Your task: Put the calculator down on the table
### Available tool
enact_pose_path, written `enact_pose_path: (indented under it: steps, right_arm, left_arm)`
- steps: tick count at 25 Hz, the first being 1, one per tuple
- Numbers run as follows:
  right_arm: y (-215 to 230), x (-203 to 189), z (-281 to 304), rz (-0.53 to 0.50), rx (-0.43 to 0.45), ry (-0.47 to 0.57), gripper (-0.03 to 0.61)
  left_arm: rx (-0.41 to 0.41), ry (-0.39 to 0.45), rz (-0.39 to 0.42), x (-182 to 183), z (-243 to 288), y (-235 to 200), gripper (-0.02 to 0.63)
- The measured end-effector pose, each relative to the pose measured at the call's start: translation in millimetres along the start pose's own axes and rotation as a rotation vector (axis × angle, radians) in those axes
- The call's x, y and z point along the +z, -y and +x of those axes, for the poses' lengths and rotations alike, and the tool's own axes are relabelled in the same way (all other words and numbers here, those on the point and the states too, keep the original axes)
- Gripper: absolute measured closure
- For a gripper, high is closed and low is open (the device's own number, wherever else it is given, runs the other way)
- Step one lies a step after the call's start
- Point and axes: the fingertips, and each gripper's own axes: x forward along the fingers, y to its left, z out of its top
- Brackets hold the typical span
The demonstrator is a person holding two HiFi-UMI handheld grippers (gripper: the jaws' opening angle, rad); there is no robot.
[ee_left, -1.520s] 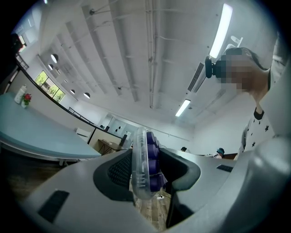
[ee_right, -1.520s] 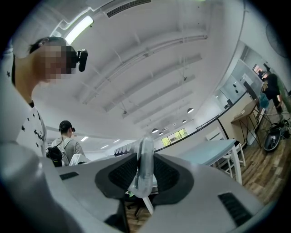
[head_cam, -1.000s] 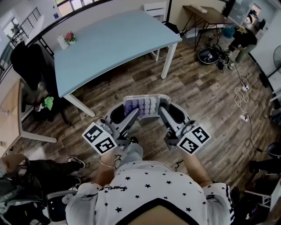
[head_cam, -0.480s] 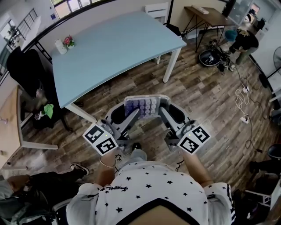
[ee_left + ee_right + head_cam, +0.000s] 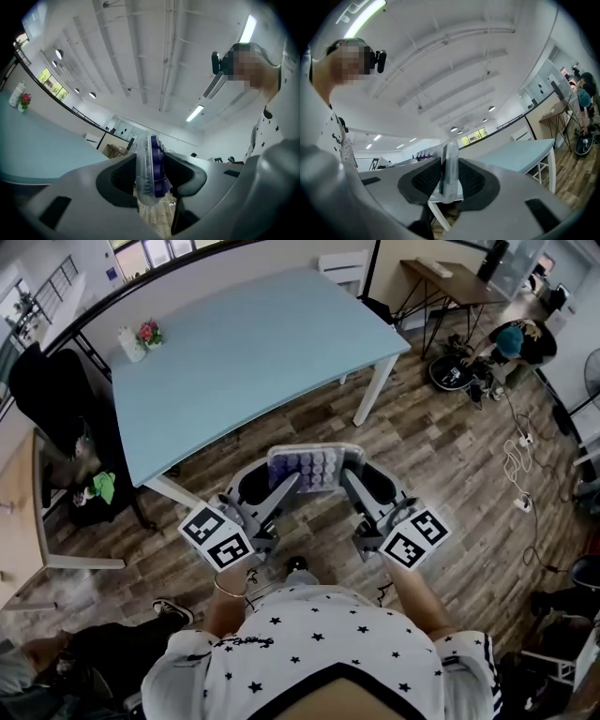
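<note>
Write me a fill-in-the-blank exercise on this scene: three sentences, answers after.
The calculator, held by the left gripper and the right gripper, has ____ keys.
It hangs over the wooden ____, short of the table.
The table's top is light ____.
Missing words: purple; floor; blue.

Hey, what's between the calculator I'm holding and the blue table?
Only bare wooden floor, in the head view. The calculator, gripped by the left gripper and right gripper, is not yet over the table.
</note>
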Motion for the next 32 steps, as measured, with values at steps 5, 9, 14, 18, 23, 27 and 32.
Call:
enact_pose_path:
  steps: [5,9,14,18,23,27,32]
  right_arm:
    - [2,-2,21,0.000,-0.001,-0.001,0.482]
    - [4,1,31,-0.008,0.007,-0.008,0.482]
    - [7,0,48,-0.007,0.053,-0.023,0.480]
    - [12,-1,75,-0.007,0.123,-0.042,0.480]
    - [27,3,108,0.002,0.203,-0.063,0.480]
    - [49,9,126,0.001,0.238,-0.070,0.480]
    - [77,16,149,0.006,0.256,-0.080,0.480]
  left_arm:
    - [0.005,0.009,0.007,9,-2,-19,0.428]
    - [0.013,0.015,0.007,14,-2,-27,0.428]
    - [0.058,0.027,0.018,19,-4,-39,0.428]
    - [0.123,0.044,0.040,27,-8,-57,0.428]
    - [0.200,0.071,0.058,38,-1,-82,0.428]
    - [0.228,0.084,0.070,43,17,-100,0.428]
    - [0.253,0.087,0.068,47,40,-125,0.428]
